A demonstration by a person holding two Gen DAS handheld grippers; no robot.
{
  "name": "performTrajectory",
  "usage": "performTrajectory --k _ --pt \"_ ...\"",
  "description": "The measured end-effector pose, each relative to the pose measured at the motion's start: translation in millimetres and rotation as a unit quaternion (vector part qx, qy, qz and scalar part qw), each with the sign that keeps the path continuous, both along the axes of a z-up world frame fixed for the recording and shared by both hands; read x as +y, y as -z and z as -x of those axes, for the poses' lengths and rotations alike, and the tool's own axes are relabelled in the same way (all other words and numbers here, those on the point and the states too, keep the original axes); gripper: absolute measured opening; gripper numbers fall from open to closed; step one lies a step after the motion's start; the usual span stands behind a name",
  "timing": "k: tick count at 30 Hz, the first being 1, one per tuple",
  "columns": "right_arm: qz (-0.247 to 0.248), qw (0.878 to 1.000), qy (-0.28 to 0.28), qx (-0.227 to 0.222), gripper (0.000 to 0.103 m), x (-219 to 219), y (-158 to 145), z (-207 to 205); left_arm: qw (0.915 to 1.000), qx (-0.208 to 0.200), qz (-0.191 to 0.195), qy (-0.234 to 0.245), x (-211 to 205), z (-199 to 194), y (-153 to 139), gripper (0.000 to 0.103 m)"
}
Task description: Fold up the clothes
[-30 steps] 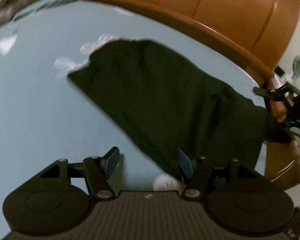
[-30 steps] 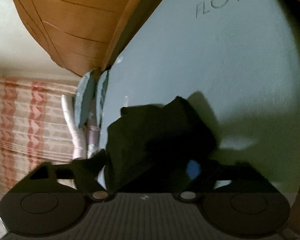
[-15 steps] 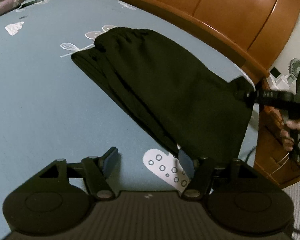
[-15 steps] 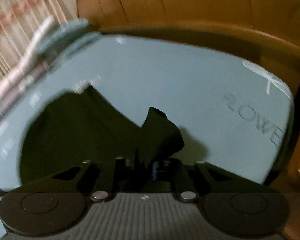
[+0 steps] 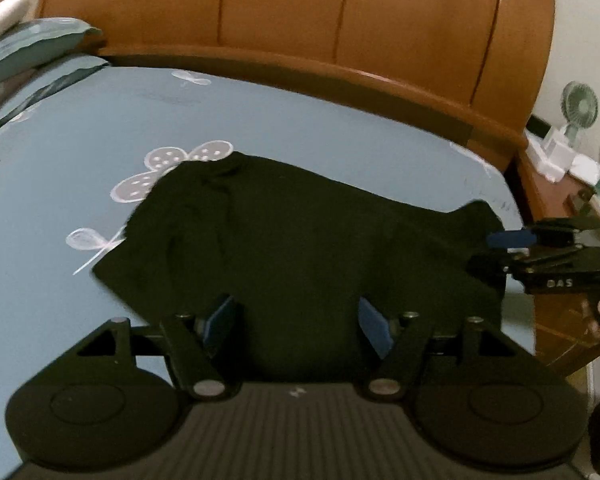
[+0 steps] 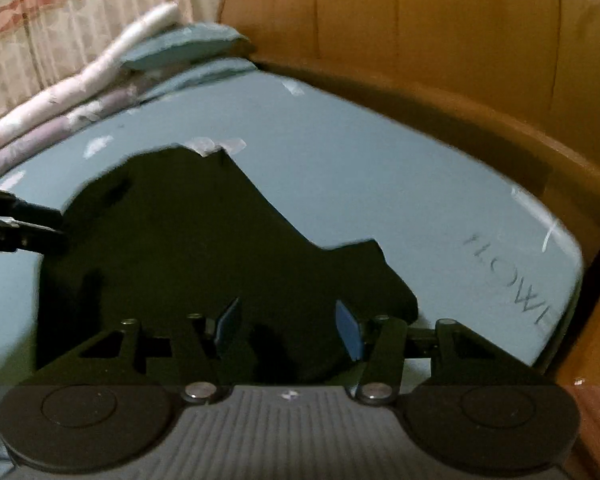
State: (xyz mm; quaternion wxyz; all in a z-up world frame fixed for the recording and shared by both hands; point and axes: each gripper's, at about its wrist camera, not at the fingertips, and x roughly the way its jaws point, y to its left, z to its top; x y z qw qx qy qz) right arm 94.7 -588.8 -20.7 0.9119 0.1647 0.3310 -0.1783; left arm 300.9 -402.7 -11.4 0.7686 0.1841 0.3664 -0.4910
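A black garment point(image 5: 300, 240) lies folded on the blue bedsheet point(image 5: 80, 152). It also shows in the right wrist view point(image 6: 172, 232). My left gripper point(image 5: 298, 320) is open, its blue-padded fingers point(image 5: 374, 324) spread just over the garment's near edge, holding nothing. My right gripper point(image 6: 288, 326) is open over the garment's near right corner. The right gripper also shows from the side in the left wrist view point(image 5: 512, 240), at the garment's right corner. The left gripper's fingertips enter the right wrist view point(image 6: 28, 228) at the garment's left edge.
A wooden headboard point(image 5: 340, 28) runs along the far side of the bed. Pillows point(image 5: 28, 48) and folded bedding point(image 6: 80, 92) are stacked at the far left. A bedside table point(image 5: 560, 184) with a small fan point(image 5: 578, 108) stands right of the bed.
The right gripper has opened and let go of the garment corner it was holding up. The garment now lies flatter. Both grippers have swung round toward the headboard over its near edge.
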Motion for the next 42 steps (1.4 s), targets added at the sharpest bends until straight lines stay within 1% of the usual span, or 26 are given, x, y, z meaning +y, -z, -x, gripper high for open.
performTrajectory --k 2,3,4,5,7,11,13,15,16,18,20,22,27,30,32,33,35,36,37,39,42 --pt "-0.045 0.998 0.02 -0.03 0.056 -18.3 6.9 5.9 0.9994 0.015 -0.015 -0.027 -3.4 -9.4 14.5 0.07" --pt "-0.065 0.996 0.034 -0.043 0.056 -25.0 5.4 10.6 0.999 0.026 -0.01 -0.036 1.2 -12.8 17.3 0.07" --pt "-0.072 0.995 0.046 -0.052 0.056 -27.2 1.2 14.9 0.9983 0.038 -0.004 -0.044 6.9 -16.0 19.2 0.07" --pt "-0.065 0.994 0.054 -0.062 0.057 -26.6 -5.4 19.7 0.9974 0.05 0.003 -0.051 12.7 -19.2 21.1 0.07" --pt "-0.053 0.995 0.051 -0.071 0.061 -26.1 -12.6 23.4 0.9973 0.053 0.006 -0.052 19.6 -20.7 14.5 0.069" --pt "-0.05 0.996 0.026 -0.065 0.061 -31.4 -9.2 15.5 0.9986 0.024 0.017 -0.044 12.2 -21.3 0.6 0.069" --pt "-0.053 0.997 0.023 -0.053 0.061 -36.3 1.3 6.9 0.999 0.02 0.011 -0.038 4.5 -22.9 3.5 0.07" --pt "-0.045 0.998 0.045 -0.028 0.061 -42.4 11.9 -0.4 0.9979 0.022 -0.018 -0.058 1.7 -32.2 14.3 0.07" --pt "-0.046 0.997 0.053 -0.029 0.061 -42.2 10.3 2.0 0.997 0.023 -0.024 -0.07 4.6 -36.7 17.4 0.067" --pt "-0.053 0.996 0.058 -0.042 0.061 -38.4 1.6 10.8 0.9969 0.027 -0.009 -0.073 13.8 -41.5 11.4 0.067" --pt "-0.056 0.995 0.06 -0.057 0.072 -32.0 -7.9 19.5 0.9972 0.021 0.005 -0.071 18.7 -44.1 0.6 0.067" --pt "-0.055 0.995 0.05 -0.072 0.073 -19.5 -16.6 28.9 0.998 0.009 0.015 -0.061 12.9 -48.1 -8.8 0.07" --pt "-0.062 0.995 0.021 -0.07 0.075 3.5 -19.4 28.1 0.9987 -0.003 0.02 -0.048 -26.3 -65.0 -10.2 0.07" --pt "-0.064 0.996 0.015 -0.062 0.075 13.0 -16.5 23.2 0.9989 -0.006 0.007 -0.047 -52.3 -75.2 0.5 0.07" --pt "-0.067 0.996 0.012 -0.056 0.077 18.4 -14.1 22.2 0.9982 -0.016 -0.012 -0.056 -67.2 -84.3 11.7 0.07" --pt "-0.069 0.996 0.009 -0.054 0.077 21.4 -13.0 22.7 0.9976 -0.028 -0.021 -0.06 -73.8 -88.6 16.3 0.07" --pt "-0.074 0.996 0.003 -0.051 0.079 27.7 -11.5 23.7 0.9963 -0.046 -0.035 -0.064 -85.7 -96.5 22.8 0.075" --pt "-0.075 0.996 -0.002 -0.05 0.079 30.7 -11.1 24.9 0.9958 -0.05 -0.042 -0.064 -91.1 -100.2 24.9 0.079" --pt "-0.076 0.996 -0.008 -0.049 0.079 33.6 -10.9 26.3 0.9955 -0.045 -0.049 -0.067 -95.5 -103.5 26.3 0.079" --pt "-0.072 0.996 -0.012 -0.046 0.08 37.4 -11.7 29.3 0.9953 -0.046 -0.052 -0.068 -95.8 -101.9 18.6 0.079" --pt "-0.078 0.995 -0.013 -0.053 0.081 38.3 -14.9 33.9 0.9949 -0.05 -0.054 -0.069 -95.2 -98.5 5.7 0.073"
